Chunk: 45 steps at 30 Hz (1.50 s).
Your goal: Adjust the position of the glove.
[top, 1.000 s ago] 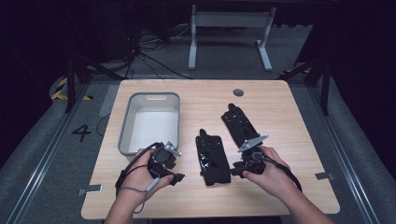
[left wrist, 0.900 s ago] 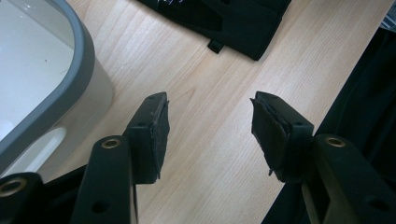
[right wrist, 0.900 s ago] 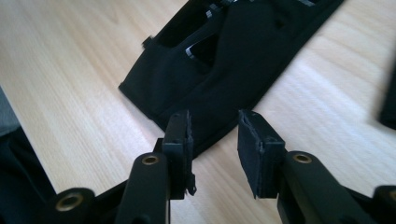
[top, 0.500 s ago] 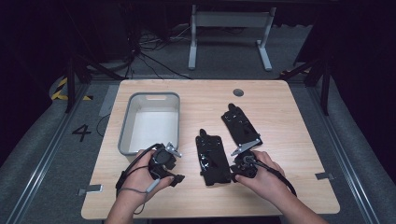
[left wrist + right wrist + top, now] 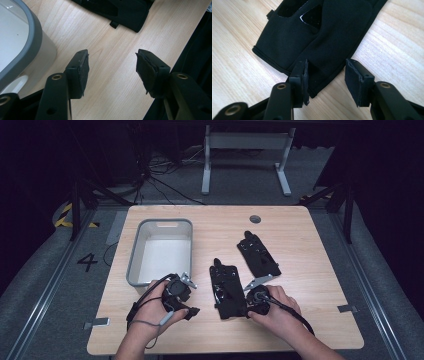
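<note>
Black fabric gloves are lying on the wooden table [image 5: 310, 270]: the near glove [image 5: 227, 290] at the centre front, the far glove [image 5: 257, 254] behind it to the right and just apart. The right gripper [image 5: 326, 75] is standing with jaws wide apart, having just been opening, straddling the near glove's cuff edge without pressing it. The left gripper [image 5: 112, 68] is hovering over bare wood beside the grey bin [image 5: 162, 251], jaws also spread and gripping nothing. Likely risk: closing from here may be pinching only the thin hem, so the glove could be slipping free on lifting; a low jaw may also be scraping the tabletop. Open room is lying to the right and front; the bin wall is crowding the left gripper
</note>
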{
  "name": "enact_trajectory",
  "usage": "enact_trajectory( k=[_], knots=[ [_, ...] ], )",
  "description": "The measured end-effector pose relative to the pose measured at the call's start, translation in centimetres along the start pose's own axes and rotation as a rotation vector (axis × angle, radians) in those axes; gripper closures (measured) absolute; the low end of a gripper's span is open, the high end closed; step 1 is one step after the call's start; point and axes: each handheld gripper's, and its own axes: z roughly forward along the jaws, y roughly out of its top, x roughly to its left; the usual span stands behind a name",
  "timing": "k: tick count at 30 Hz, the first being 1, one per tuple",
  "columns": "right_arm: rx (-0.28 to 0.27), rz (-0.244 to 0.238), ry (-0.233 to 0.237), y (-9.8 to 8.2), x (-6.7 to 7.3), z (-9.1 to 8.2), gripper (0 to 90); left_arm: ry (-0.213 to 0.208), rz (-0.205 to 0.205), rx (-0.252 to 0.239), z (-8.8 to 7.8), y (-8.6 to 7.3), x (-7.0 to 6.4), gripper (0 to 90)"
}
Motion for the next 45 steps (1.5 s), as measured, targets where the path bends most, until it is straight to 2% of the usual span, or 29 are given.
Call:
enact_trajectory(
  k=[8,11,14,19,23,26,28,30,34,35,38,39,40,41,42,43,44,45],
  knots=[
    [0.010,-0.023,-0.008,0.1,0.5,0.0,66.2,0.000,0.001,-0.001,0.1,0.0,0.0,43.4],
    [0.016,-0.018,0.013,0.2,0.6,0.0,74.7,0.000,0.003,0.001,0.1,0.0,-0.1,43.0],
    [0.021,-0.015,0.029,0.3,0.6,0.0,79.1,-0.005,0.007,0.002,0.3,0.1,-0.1,42.5],
    [0.015,-0.001,0.045,0.3,0.3,-0.1,85.0,-0.003,0.006,0.000,0.3,0.1,-0.1,42.4],
    [-0.003,-0.013,0.051,0.4,0.3,-0.8,86.9,-0.001,0.000,-0.002,0.3,0.0,0.1,42.4],
    [-0.026,-0.036,0.059,0.5,0.5,-1.7,87.3,-0.002,0.001,-0.006,0.3,0.1,0.2,42.4],
    [-0.050,-0.066,0.057,0.6,0.8,-3.1,87.4,-0.002,0.004,-0.006,0.3,0.2,0.2,42.4],
    [-0.056,-0.080,0.059,0.6,0.8,-3.5,87.4,-0.003,0.007,-0.009,0.3,0.2,0.2,42.4],
    [-0.080,-0.134,0.095,0.3,1.3,-6.0,87.5,-0.008,0.016,-0.009,0.4,0.7,0.1,42.4],
    [-0.089,-0.186,0.100,0.1,1.5,-7.3,87.6,-0.010,0.020,-0.008,0.5,0.8,0.1,42.4],
    [-0.091,-0.189,0.121,-0.1,1.4,-8.2,87.6,-0.013,0.029,-0.008,0.6,1.1,0.0,42.3],
    [-0.087,-0.200,0.147,-0.2,1.3,-8.9,87.6,-0.017,0.032,-0.008,0.7,1.3,0.0,42.3],
    [-0.074,-0.189,0.167,-0.5,1.0,-9.6,87.6,-0.017,0.040,-0.007,0.7,1.5,-0.1,42.3],
    [-0.051,-0.189,0.165,-1.0,0.4,-10.6,87.5,-0.022,0.044,-0.007,0.8,1.7,-0.1,42.3],
    [-0.051,-0.189,0.165,-1.0,0.4,-10.6,87.5,-0.023,0.050,-0.007,0.9,1.8,-0.2,42.3],
    [-0.006,-0.198,0.160,-1.6,-0.4,-11.1,87.4,-0.026,0.067,0.004,1.1,2.2,-0.2,42.3],
    [-0.006,-0.198,0.160,-1.6,-0.4,-11.1,87.4,-0.026,0.067,0.004,1.1,2.2,-0.2,42.2],
    [0.039,-0.201,0.169,-2.2,-1.6,-11.1,87.4,-0.034,0.079,0.011,1.5,2.7,-0.3,42.2]
  ],
)
